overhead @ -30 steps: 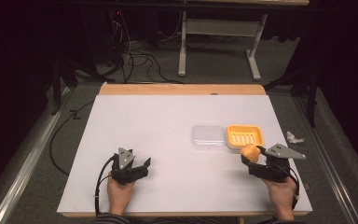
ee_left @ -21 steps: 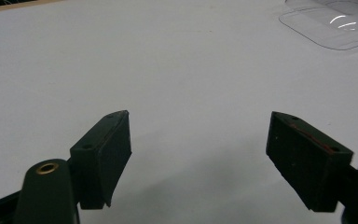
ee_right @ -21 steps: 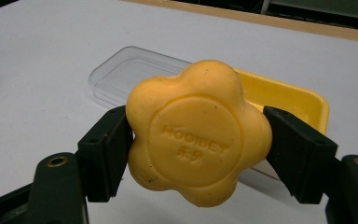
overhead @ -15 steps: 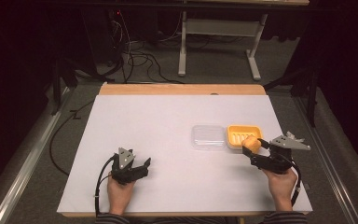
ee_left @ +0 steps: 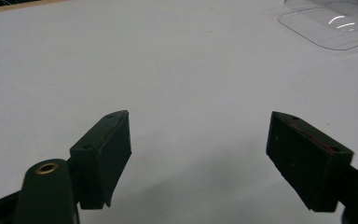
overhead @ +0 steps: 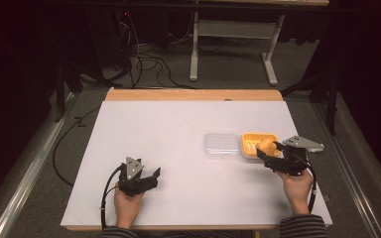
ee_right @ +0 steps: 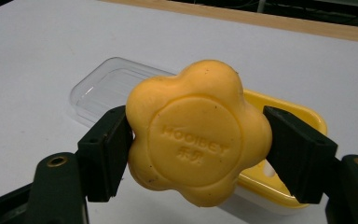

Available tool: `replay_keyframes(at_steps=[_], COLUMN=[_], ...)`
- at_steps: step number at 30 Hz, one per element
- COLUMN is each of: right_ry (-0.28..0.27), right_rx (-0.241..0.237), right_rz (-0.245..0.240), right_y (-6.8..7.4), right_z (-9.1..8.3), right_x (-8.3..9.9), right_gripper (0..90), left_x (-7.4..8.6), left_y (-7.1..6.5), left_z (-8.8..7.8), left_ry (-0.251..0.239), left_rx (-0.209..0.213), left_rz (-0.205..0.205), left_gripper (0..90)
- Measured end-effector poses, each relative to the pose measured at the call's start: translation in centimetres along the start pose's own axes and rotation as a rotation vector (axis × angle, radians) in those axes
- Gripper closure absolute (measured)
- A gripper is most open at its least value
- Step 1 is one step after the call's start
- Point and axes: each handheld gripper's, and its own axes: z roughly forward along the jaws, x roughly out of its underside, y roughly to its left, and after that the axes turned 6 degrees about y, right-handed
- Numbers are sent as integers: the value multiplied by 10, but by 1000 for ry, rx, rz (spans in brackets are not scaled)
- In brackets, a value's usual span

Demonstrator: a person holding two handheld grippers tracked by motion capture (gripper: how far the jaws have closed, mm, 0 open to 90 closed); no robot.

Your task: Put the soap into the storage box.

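Note:
A flower-shaped orange soap (ee_right: 198, 133) is clamped between the jaws of my right gripper (ee_right: 198, 149), held just above the near edge of a yellow soap dish (ee_right: 303, 116). From above, the soap (overhead: 266, 145) and right gripper (overhead: 269, 151) hover over the dish (overhead: 255, 139) at the table's right. A clear plastic lid (overhead: 222, 145) lies flat just left of the dish. It also appears as the clear lid (ee_right: 103, 91) and the lid (ee_left: 335, 23). My left gripper (overhead: 149, 179) rests low at the front left, open, nothing between its jaws (ee_left: 198, 158).
The white table top (overhead: 168, 129) has a wooden strip along its far edge (overhead: 193, 94). Beyond it stand a metal desk frame (overhead: 233, 44) and loose cables on the floor (overhead: 139, 59). A rail runs along the left side (overhead: 30, 163).
My right gripper has carried the soap forward and slightly left, from the front right up to the yellow dish. The left gripper has stayed put.

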Motion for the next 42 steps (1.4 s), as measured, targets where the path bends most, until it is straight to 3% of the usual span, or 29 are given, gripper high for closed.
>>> replay_keyframes(at_steps=[8,32,37,42], right_ry=[19,106,125,139], right_rx=[33,44,73,69], right_rz=[9,35,19,21], right_y=[-7,-20,-20,-20], right_z=[7,38,44,50], right_x=[-5,-13,-13,-13], right_gripper=[276,276,275,276], left_x=[0,0,0,1], left_y=[0,0,0,0], left_z=[0,0,1,1], left_ry=[0,5,8,8], left_rx=[1,-1,-2,-2], left_rz=[0,1,4,5], left_gripper=[225,226,227,227])
